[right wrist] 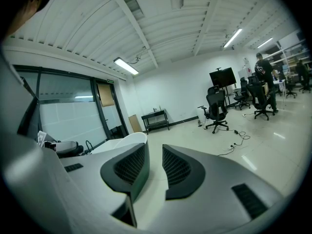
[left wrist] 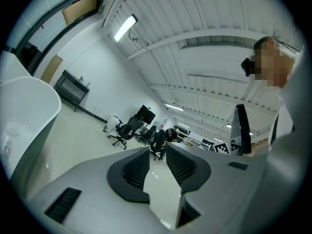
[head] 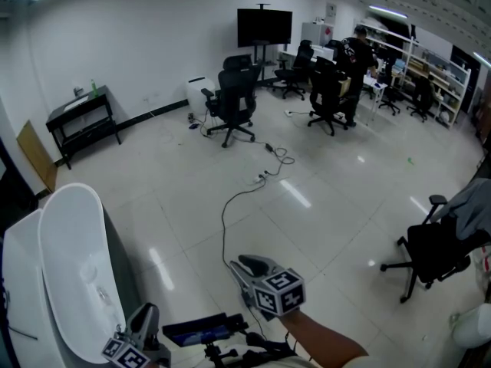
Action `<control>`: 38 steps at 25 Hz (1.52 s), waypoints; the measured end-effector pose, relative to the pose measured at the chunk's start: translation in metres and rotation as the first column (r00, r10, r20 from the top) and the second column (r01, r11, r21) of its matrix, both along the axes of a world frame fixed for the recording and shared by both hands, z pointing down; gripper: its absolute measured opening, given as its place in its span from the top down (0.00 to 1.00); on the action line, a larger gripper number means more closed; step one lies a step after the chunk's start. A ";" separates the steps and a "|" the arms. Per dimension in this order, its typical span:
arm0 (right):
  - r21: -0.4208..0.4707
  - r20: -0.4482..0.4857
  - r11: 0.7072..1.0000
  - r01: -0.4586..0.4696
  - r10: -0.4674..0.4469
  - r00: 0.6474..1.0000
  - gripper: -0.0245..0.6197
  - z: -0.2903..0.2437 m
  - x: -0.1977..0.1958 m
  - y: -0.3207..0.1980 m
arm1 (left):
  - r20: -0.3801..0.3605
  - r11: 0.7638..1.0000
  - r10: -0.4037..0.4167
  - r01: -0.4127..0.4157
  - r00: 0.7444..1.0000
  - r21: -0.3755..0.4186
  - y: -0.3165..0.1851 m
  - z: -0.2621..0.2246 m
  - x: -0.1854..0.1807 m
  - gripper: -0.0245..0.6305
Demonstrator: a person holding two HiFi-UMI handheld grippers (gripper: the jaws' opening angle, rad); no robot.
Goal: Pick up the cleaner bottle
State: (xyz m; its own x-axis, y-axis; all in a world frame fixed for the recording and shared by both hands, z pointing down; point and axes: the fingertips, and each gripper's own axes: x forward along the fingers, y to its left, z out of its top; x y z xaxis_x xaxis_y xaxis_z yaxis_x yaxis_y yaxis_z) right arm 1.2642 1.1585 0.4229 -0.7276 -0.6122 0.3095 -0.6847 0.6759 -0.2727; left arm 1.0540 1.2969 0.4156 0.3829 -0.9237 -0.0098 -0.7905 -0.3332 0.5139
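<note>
Pre-grasp stage here, nothing picked up yet. L gripper (left wrist: 157, 152) is sitting low at the bottom-left of the head view, pointing roughly level, jaws parted w/ a clear gap and nothing btw them. R gripper (right wrist: 153, 152) is hanging at bottom centre, tipping slightly down, jaws also apart, narrower gap, empty, only floor showing through.

The bottle isn't showing for sure in any view. A small green item (head: 93, 87) is standing on the black table (head: 80, 117) by the far-left wall; poss. a bottle, too small to tell. So I'm reading this as the search/approach step, prob. the very start.

Next move, by my guess: finding the bottle first, then bringing one gripper up to it w/ jaws wide enough to straddle the body before closing.

Room: a white tub (head: 73, 259) is taking up the near left, just beside the L gripper. The pale tiled floor (head: 322, 205) is glossy and throwing back the ceiling lights. A cable (head: 230, 205) is snaking across it toward the office chairs (head: 230, 102) and the dark screen (head: 264, 27). A person (head: 357, 60) is standing at the desks far right, near the shelves (head: 437, 79), well apart from both grippers.
</note>
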 end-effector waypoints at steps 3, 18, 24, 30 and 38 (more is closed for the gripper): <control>0.001 0.001 1.000 0.001 -0.001 1.000 0.78 -0.001 -0.001 0.000 | 0.004 1.000 0.009 -0.009 1.000 0.002 -0.003 -0.002 0.002 0.80; 0.025 0.007 1.000 -0.003 0.003 1.000 0.78 -0.008 -0.002 0.001 | 0.018 0.997 0.058 -0.058 0.998 0.040 -0.022 -0.021 0.017 0.80; 0.026 0.007 1.000 0.005 -0.005 1.000 0.78 -0.009 -0.005 0.002 | 0.020 0.997 0.059 -0.060 0.998 0.050 -0.023 -0.024 0.015 0.80; 0.029 -0.004 1.000 0.005 -0.005 1.000 0.78 -0.010 -0.006 0.002 | 0.020 0.996 0.066 -0.067 0.998 0.056 -0.024 -0.025 0.016 0.80; 0.027 -0.011 0.999 0.019 -0.019 1.000 0.78 -0.010 -0.016 0.007 | 0.013 0.996 0.062 -0.063 0.998 0.057 -0.018 -0.027 0.012 0.80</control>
State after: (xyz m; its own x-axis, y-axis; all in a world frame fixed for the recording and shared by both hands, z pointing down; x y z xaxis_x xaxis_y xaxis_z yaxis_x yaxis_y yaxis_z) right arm 1.2486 1.1655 0.4133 -0.7359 -0.6063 0.3015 -0.6744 0.6959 -0.2468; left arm 1.0655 1.2791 0.3885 0.4403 -0.8960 -0.0578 -0.7728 -0.4110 0.4836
